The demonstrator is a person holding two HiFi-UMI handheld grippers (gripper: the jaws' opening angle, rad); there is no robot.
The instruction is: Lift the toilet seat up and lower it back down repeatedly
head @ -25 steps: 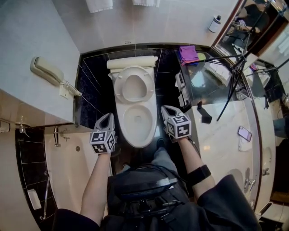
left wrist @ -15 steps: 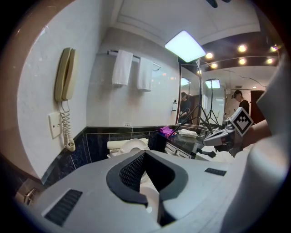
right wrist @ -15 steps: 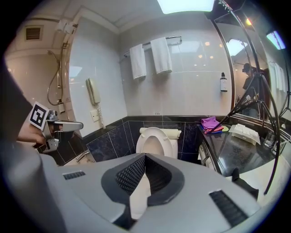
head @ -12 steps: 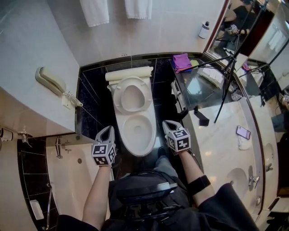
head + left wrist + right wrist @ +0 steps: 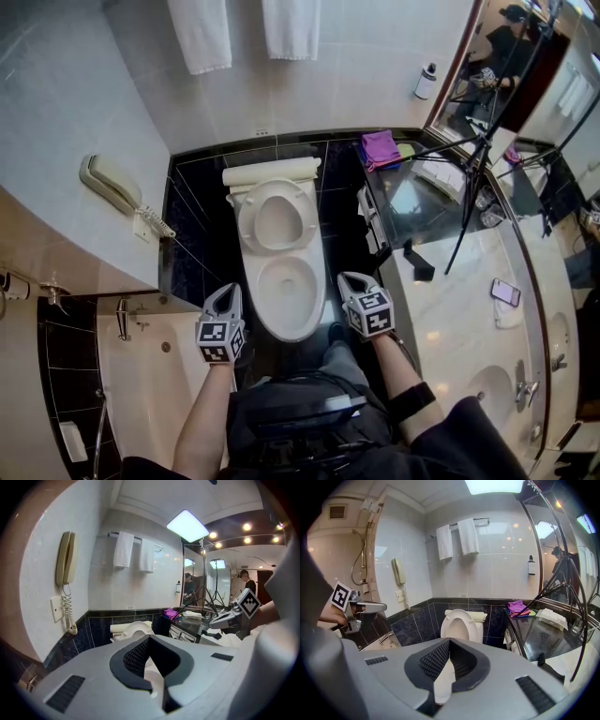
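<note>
The white toilet stands in the middle of the head view, its bowl (image 5: pixel 289 286) uncovered. Its seat ring (image 5: pixel 275 214) is raised and leans back against the cistern (image 5: pixel 271 172). My left gripper (image 5: pixel 227 292) hangs beside the bowl's left front, shut and empty, apart from the rim. On the bowl's right front my right gripper (image 5: pixel 348 278) is likewise shut with nothing in it. The raised seat (image 5: pixel 459 625) shows beyond the closed right gripper (image 5: pixel 450 640), and the seat (image 5: pixel 133 631) shows past the closed left gripper (image 5: pixel 149 639).
A bathtub (image 5: pixel 141 361) lies to the left, with a wall phone (image 5: pixel 108 180) above it. On the right is a marble counter (image 5: pixel 450 291) with a purple cloth (image 5: pixel 380 146), a smartphone (image 5: pixel 505 292) and tripod legs (image 5: pixel 473 178). Towels (image 5: pixel 248 30) hang on the back wall.
The head view has tilted so more of the back wall shows. Both grippers have drawn slightly back from the bowl toward the person. The seat has stayed raised.
</note>
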